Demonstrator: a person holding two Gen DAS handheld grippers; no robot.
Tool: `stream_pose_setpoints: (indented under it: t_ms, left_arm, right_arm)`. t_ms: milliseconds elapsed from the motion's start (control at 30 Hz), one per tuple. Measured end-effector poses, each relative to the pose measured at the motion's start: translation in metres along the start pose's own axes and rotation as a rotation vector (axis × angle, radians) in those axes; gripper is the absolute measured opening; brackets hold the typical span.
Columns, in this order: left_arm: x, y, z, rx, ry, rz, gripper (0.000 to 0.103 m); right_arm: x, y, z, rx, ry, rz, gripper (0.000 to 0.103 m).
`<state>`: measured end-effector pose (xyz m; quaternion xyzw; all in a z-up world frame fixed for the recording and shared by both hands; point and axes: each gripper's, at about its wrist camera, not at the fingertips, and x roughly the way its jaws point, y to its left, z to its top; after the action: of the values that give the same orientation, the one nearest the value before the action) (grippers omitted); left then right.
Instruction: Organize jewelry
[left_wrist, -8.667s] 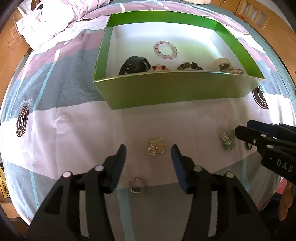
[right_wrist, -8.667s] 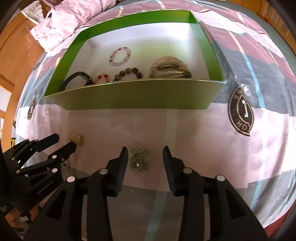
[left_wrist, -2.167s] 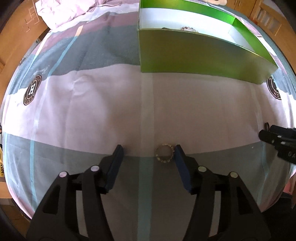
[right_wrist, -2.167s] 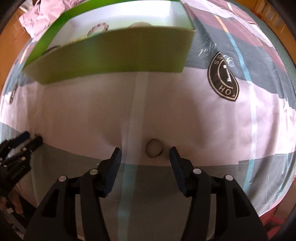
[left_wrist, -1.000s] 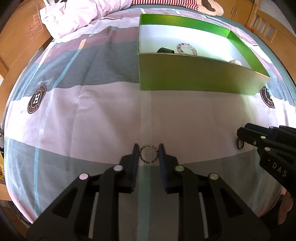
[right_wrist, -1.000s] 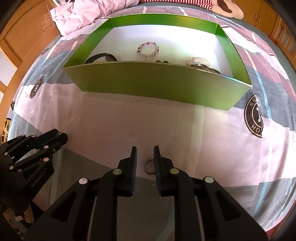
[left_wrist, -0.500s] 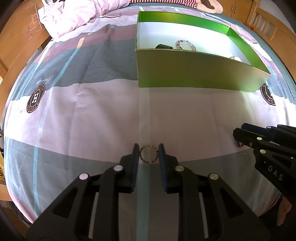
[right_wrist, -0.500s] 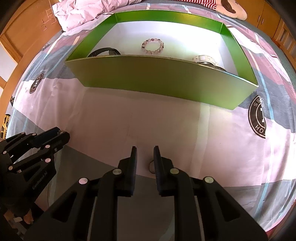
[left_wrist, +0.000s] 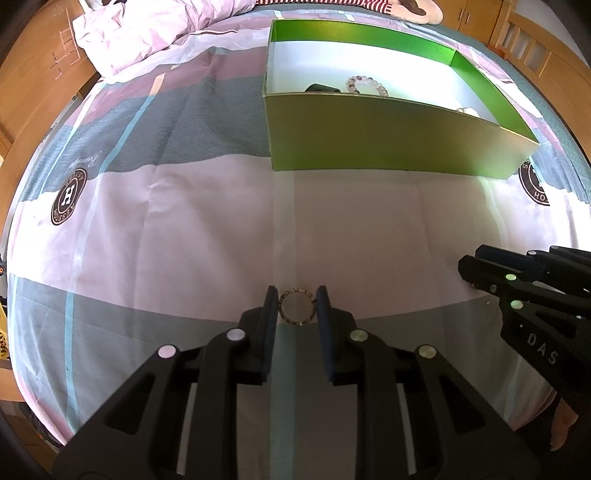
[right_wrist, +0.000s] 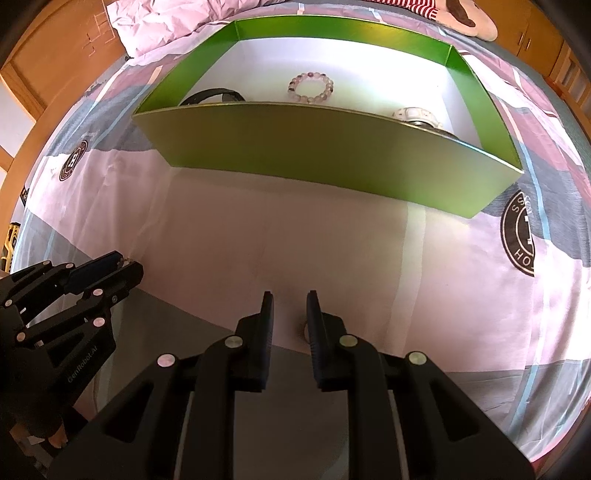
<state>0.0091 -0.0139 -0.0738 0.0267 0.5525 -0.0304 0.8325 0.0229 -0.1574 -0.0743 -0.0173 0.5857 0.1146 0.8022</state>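
My left gripper (left_wrist: 296, 295) is shut on a small beaded ring (left_wrist: 296, 307), held upright between the pads above the bedsheet. My right gripper (right_wrist: 289, 301) is closed to a narrow gap, with a small ring (right_wrist: 303, 329) partly hidden against its right finger; I cannot tell whether it is gripped. The green box (left_wrist: 388, 129) with a white floor stands ahead and holds a pale bead bracelet (right_wrist: 311, 87), a black band (right_wrist: 212, 96) and a white watch (right_wrist: 417, 117). The right gripper also shows in the left wrist view (left_wrist: 476, 273), and the left gripper in the right wrist view (right_wrist: 125, 269).
The bed is covered by a pink, grey and white sheet (left_wrist: 184, 229) with round logos (left_wrist: 69, 196). A crumpled pink duvet (left_wrist: 155, 33) lies at the back left. Wooden furniture (left_wrist: 29, 74) borders the bed on both sides.
Both grippers closed from wide open onto the rings about a second ago. Since then both have lifted a little and moved toward the green box.
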Motion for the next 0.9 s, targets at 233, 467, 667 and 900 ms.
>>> stream_pose_setpoints:
  t_ms: [233, 467, 667, 900]
  left_arm:
    - [0.0, -0.001, -0.001, 0.004, 0.001, -0.001, 0.021]
    - [0.0, -0.003, -0.002, 0.006, -0.001, 0.002, 0.021]
    - [-0.002, -0.006, -0.002, 0.005, -0.011, -0.002, 0.021]
    - [-0.014, -0.007, 0.002, 0.01, -0.053, -0.034, 0.021]
  right_arm:
    - [0.001, 0.0, 0.001, 0.0, 0.0, 0.001, 0.018]
    - [0.001, 0.001, 0.001, 0.001, 0.0, 0.0, 0.018]
    - [-0.001, 0.0, 0.001, 0.006, -0.01, 0.002, 0.018]
    - [-0.014, -0.005, 0.003, 0.017, -0.042, 0.013, 0.018]
